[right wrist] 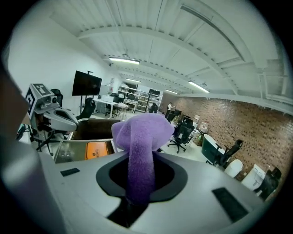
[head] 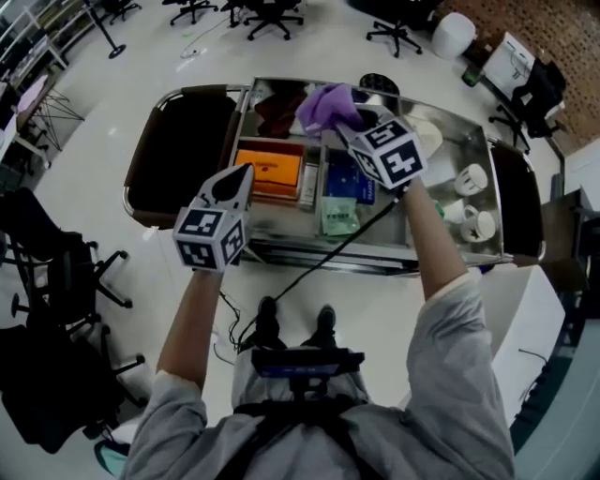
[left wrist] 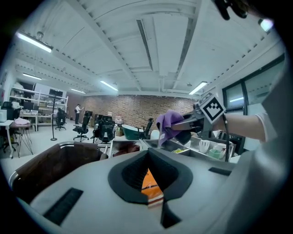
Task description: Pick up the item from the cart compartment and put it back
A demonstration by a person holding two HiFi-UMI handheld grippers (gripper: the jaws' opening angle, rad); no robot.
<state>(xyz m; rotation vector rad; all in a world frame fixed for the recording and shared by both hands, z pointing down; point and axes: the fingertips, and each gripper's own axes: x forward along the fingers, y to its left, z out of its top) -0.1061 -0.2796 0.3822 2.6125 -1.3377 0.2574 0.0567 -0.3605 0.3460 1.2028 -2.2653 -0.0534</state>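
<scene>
Right gripper (head: 345, 131) has its jaws closed on a purple cloth (head: 326, 105). The cloth is bunched beyond the tips and held in the air over the far middle of the cart, not lying in any compartment. The left gripper (head: 244, 174) hovers over the near left part of the cart. Its jaws are together with nothing between them.

Around them is a big open office with a pale glossy floor (head: 94, 159), a brick wall (head: 553, 28) at the far end and strip lights along a white ceiling (right wrist: 151, 41). Several black swivel chairs (head: 272, 14) stand beyond the cart, and one more (head: 56, 267) is at the person's left.

One steel cart (head: 450, 131) stands crosswise in front of the person, with two dark brown end panels, left (head: 183, 150) and right (head: 516, 192). Its top is split into compartments. One orange box (head: 269, 169) lies in the left one, just ahead of the left gripper. One blue packet (head: 349, 180) sits in the middle, with one green packet (head: 337, 216) just in front of it. One dark brown item (head: 279, 111) lies at the back left, beside the cloth. Two white cups (head: 472, 178) sit at the right end, one behind the other.
</scene>
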